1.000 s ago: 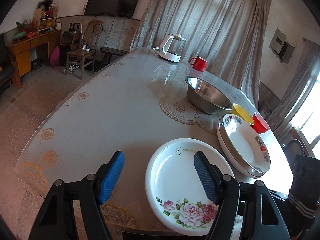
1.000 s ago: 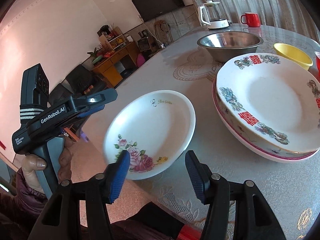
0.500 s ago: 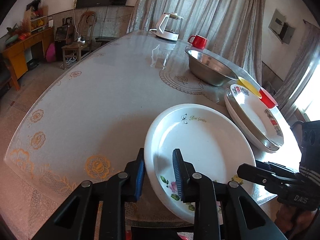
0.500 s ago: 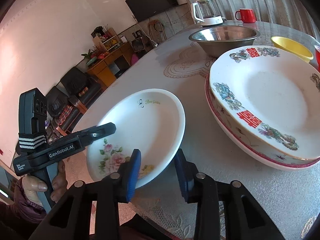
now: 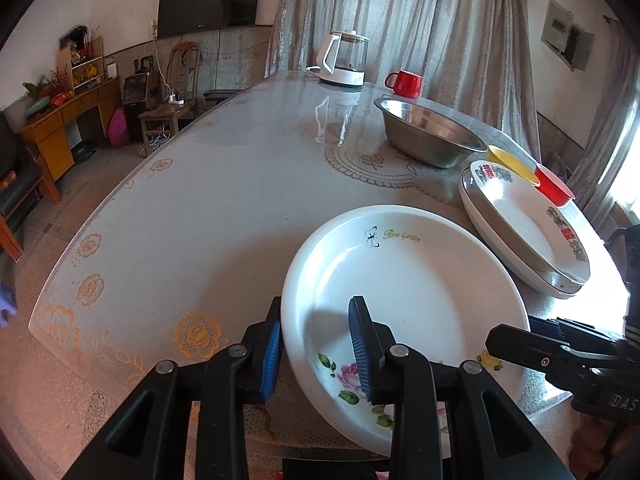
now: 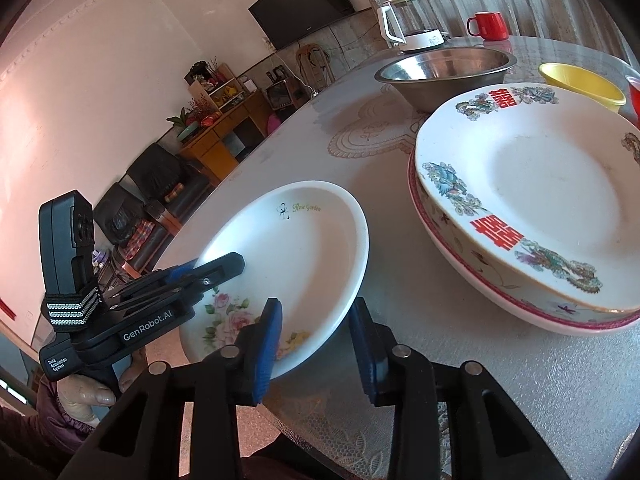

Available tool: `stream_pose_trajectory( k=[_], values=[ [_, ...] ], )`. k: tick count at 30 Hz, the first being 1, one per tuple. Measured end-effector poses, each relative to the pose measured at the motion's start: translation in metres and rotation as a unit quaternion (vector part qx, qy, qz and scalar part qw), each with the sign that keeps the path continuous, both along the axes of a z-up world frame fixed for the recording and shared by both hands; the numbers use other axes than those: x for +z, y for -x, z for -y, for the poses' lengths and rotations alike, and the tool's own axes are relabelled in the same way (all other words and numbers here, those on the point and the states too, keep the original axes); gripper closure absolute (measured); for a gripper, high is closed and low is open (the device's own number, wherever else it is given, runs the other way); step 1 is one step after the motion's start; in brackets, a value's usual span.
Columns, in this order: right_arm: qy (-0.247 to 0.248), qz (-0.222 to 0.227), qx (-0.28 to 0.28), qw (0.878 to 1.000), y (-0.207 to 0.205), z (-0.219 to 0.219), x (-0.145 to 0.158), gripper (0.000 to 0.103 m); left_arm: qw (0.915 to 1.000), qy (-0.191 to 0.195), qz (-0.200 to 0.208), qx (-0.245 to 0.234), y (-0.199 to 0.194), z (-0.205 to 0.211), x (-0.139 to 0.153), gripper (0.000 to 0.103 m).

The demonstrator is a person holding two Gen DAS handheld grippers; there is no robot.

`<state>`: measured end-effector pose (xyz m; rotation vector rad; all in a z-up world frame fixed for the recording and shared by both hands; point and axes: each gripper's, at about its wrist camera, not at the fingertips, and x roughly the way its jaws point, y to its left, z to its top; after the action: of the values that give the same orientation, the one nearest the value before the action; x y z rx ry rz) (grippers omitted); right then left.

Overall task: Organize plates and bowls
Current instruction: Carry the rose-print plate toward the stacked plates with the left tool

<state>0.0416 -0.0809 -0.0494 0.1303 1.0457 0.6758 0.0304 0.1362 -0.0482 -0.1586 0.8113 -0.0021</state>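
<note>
white rose plate at lower centre, its near rim clenched by both the left gripper and right gripper; the left's jaws are opening.

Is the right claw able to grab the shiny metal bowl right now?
Probably not: the right claw is shut on the white rose-patterned plate, and the stacked decorated plates lie between it and the metal bowl.

- White rose-printed plate, tilted, near rim pinched at my table edge.
- Two stacked patterned plates, flat, just beside it.
- Steel bowl, yellow bowl, red bowl beyond.
</note>
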Motion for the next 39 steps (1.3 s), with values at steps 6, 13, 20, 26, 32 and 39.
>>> stream_pose_trajectory(
  k=[6, 13, 20, 26, 32, 39],
  values=[
    [0.001, 0.003, -0.002, 1.0, 0.0, 0.001, 0.0, 0.068, 0.9999, -0.011, -0.004, 0.009, 0.0, 0.003, 0.001, 0.072],
    [0.011, 0.01, -0.001, 1.0, 0.002, -0.002, 0.003, 0.067, 0.9999, 0.0, -0.003, 0.015, 0.0, 0.0, 0.0, 0.073],
    [-0.007, 0.002, -0.011, 1.0, -0.002, 0.002, 0.001, 0.066, 0.9998, 0.0, 0.001, 0.019, 0.0, 0.002, 0.0, 0.073],
    [0.004, 0.009, -0.014, 1.0, 0.002, 0.0, 0.002, 0.066, 0.9996, 0.009, 0.022, 0.012, 0.005, 0.002, 0.009, 0.073],
    [0.006, 0.011, -0.017, 1.0, 0.003, 0.001, 0.003, 0.066, 0.9992, 0.019, 0.034, 0.007, 0.007, 0.002, 0.014, 0.073],
    [0.002, 0.023, -0.016, 1.0, 0.006, 0.003, 0.009, 0.066, 0.9985, 0.027, 0.049, 0.001, 0.011, 0.001, 0.019, 0.073]
  ],
)
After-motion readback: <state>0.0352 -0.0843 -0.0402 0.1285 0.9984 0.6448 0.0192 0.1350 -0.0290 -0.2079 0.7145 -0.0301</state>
